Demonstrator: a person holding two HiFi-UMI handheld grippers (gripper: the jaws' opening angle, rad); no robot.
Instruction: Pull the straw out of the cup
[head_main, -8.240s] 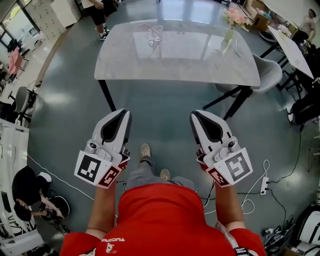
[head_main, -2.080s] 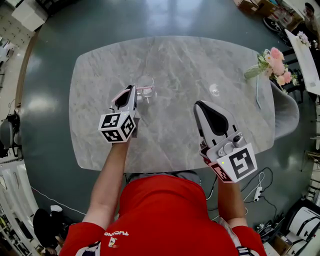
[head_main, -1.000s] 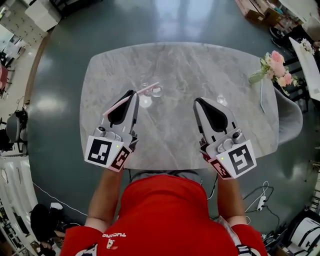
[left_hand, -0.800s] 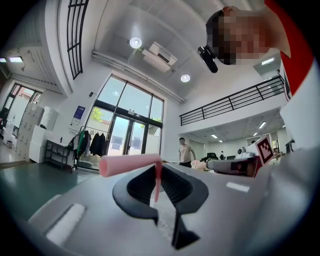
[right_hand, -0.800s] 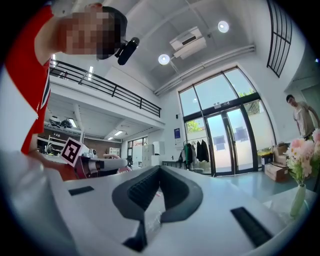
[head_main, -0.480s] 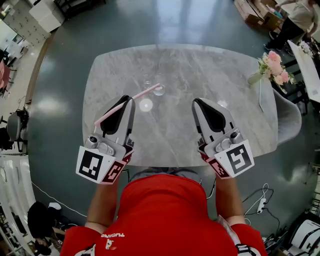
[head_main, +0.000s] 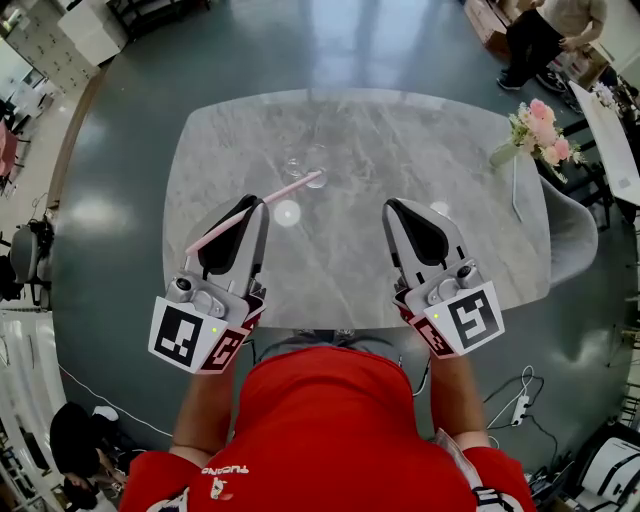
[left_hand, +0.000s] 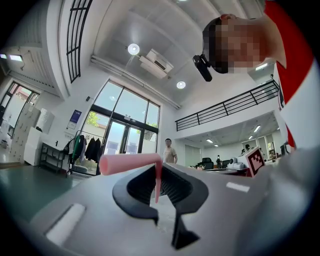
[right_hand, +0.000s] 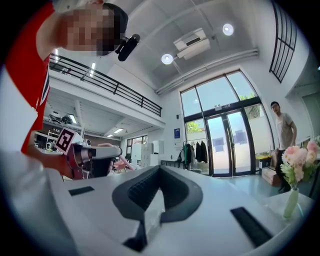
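Pinching item: left gripper (head_main: 252, 208), over the near left part of the table (head_main: 480, 260), jaws clamped on a pink straw (head_main: 262, 200). In the left gripper view the straw (left_hand: 130, 163) is nipped just beside its bend, one length sticking out sideways, presumably so it hangs clear.

Right gripper (head_main: 395, 210): over the near right part, jaws pressed together on nothing, apparently idle.

Straw, far end: points toward the table's middle, near the cup (head_main: 305, 160) but seemingly outside it, so the pull looks done.

Cup: clear glass, upright, toward the far edge.

Flower vase (head_main: 535, 130): far right corner, well apart.
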